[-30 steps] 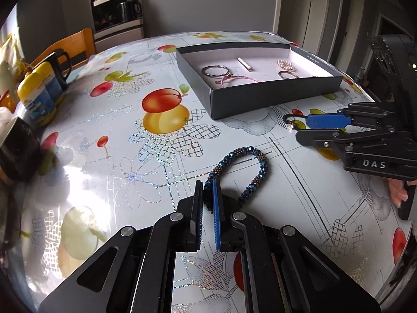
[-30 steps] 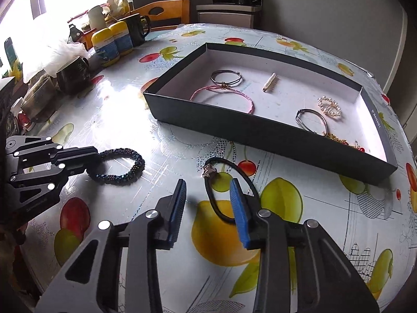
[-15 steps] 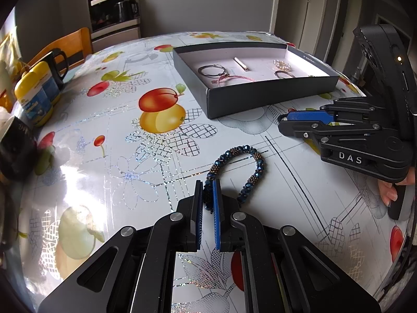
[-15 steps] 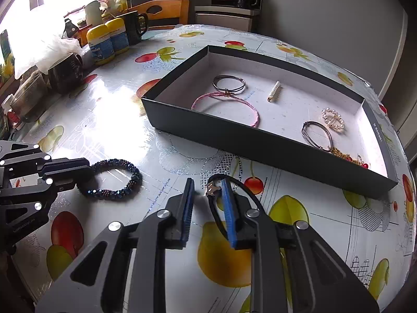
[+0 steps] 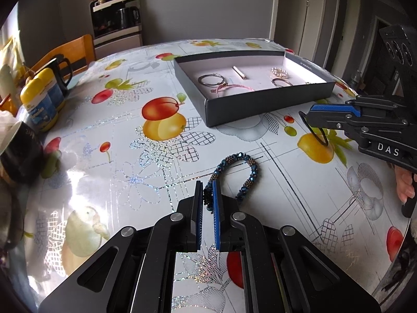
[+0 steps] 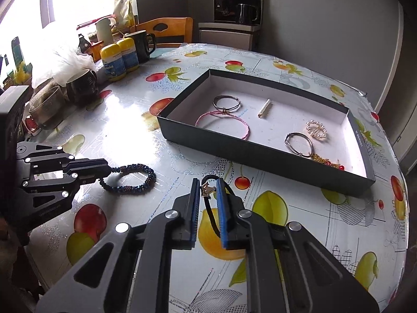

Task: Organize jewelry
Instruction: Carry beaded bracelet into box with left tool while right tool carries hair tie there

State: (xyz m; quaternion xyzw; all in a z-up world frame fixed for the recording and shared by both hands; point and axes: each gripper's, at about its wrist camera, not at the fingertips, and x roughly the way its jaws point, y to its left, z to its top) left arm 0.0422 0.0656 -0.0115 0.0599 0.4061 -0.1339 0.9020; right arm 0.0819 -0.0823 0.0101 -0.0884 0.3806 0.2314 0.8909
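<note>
Left gripper [image 5: 207,195] fingers pinching 1 end of beaded blue bracelet [image 5: 247,172], looped on glossy fruit-print bench [image 5: 104,182]. Right gripper [image 6: 208,190] fingers clamping black cord band [image 6: 216,216] at its metal charm, near dark rectangular cardboard tray [image 6: 260,154].

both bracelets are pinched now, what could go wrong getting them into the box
1. The left tongs grip only one end of the blue beaded bracelet; the rest trails on the table and could slip free or catch when lifted.
2. The right tongs pinch the black cord bracelet near its gold charm; a thin cord may slide out.
3. The dark box has a raised near wall, and a dangling loop could snag on it.
</note>
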